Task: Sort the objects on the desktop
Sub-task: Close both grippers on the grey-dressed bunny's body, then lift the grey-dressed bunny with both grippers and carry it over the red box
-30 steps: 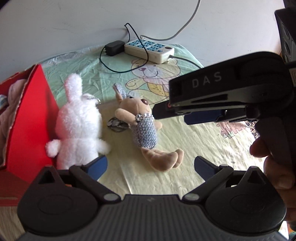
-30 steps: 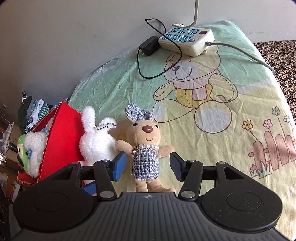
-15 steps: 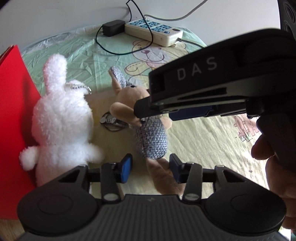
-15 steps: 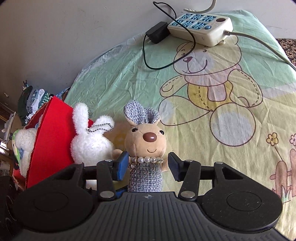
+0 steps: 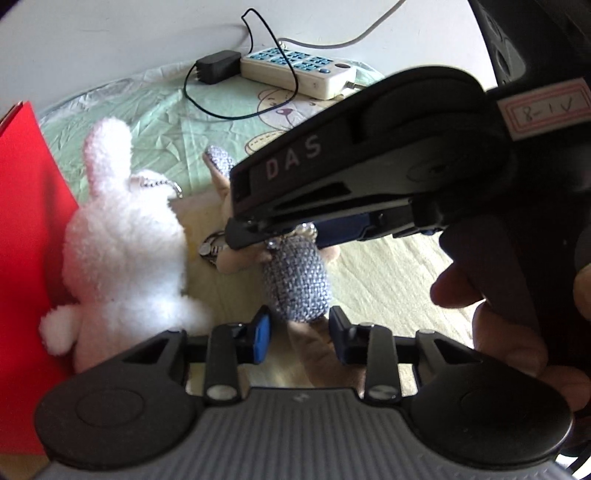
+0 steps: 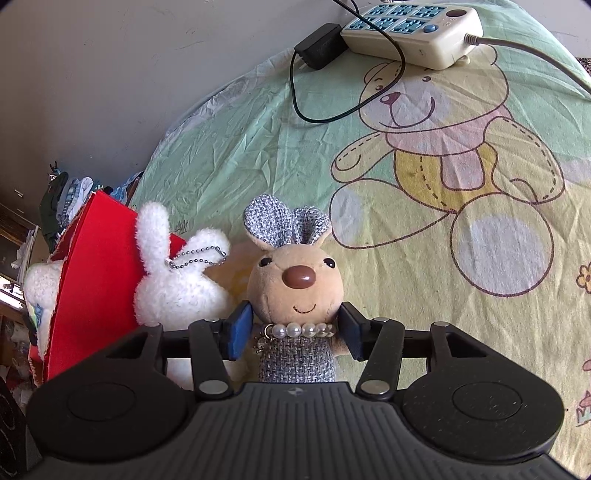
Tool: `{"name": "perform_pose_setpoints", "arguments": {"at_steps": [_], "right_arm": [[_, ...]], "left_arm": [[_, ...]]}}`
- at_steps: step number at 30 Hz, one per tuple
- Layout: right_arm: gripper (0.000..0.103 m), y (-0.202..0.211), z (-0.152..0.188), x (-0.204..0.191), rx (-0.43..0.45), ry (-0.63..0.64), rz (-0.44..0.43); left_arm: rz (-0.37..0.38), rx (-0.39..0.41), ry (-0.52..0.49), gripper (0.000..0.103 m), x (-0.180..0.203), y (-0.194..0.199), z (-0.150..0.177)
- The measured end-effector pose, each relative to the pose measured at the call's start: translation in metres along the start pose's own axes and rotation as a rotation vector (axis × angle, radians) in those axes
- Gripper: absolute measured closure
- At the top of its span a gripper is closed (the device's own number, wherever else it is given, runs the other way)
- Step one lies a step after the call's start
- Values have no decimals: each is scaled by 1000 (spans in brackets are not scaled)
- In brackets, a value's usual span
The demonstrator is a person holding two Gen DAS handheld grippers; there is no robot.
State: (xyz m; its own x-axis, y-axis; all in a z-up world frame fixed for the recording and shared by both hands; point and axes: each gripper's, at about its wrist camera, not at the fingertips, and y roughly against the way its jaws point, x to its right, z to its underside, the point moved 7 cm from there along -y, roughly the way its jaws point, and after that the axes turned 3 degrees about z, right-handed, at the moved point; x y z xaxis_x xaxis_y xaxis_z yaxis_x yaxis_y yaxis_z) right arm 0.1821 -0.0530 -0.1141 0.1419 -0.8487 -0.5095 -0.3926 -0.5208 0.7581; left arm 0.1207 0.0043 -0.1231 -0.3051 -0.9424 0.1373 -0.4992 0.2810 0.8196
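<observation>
While my right gripper (image 6: 293, 332) brackets the tan bunny (image 6: 295, 284) at its neck, fingers apart, my left gripper (image 5: 300, 334) gapes over its legs; white bunny (image 6: 177, 284) crowds alongside, against the red box (image 6: 96, 280); ears point toward the power strip (image 6: 413, 31).

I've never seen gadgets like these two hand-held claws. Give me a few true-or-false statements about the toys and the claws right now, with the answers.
1. The right gripper has its fingers either side of the tan bunny at its neck. True.
2. The white bunny lies beside the red box. True.
3. The tan bunny wears a red scarf. False: it wears a pearl necklace and a grey tweed dress.
4. The power strip sits inside the red box. False: it lies on the bear-print cloth, near the wall.
5. The left gripper holds the white bunny. False: its fingers flank the tan bunny's lower body.
</observation>
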Motion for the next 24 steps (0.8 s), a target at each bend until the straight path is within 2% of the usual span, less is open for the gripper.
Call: {"name": "perform_pose_setpoints", "arguments": {"at_steps": [7, 13, 19, 24], "right_arm": [[56, 28, 8, 4, 66, -45, -17], [56, 81, 11, 2, 193, -81, -35], [56, 127, 10, -45, 345, 9, -66], [56, 139, 16, -100, 411, 92, -122]], "left_arm": [[-12, 7, -46, 75, 12, 7, 0], [13, 88, -132, 76, 45, 41, -6], [30, 231, -185, 77, 59, 101, -17], [-9, 342, -193, 77, 39, 151, -12]]}}
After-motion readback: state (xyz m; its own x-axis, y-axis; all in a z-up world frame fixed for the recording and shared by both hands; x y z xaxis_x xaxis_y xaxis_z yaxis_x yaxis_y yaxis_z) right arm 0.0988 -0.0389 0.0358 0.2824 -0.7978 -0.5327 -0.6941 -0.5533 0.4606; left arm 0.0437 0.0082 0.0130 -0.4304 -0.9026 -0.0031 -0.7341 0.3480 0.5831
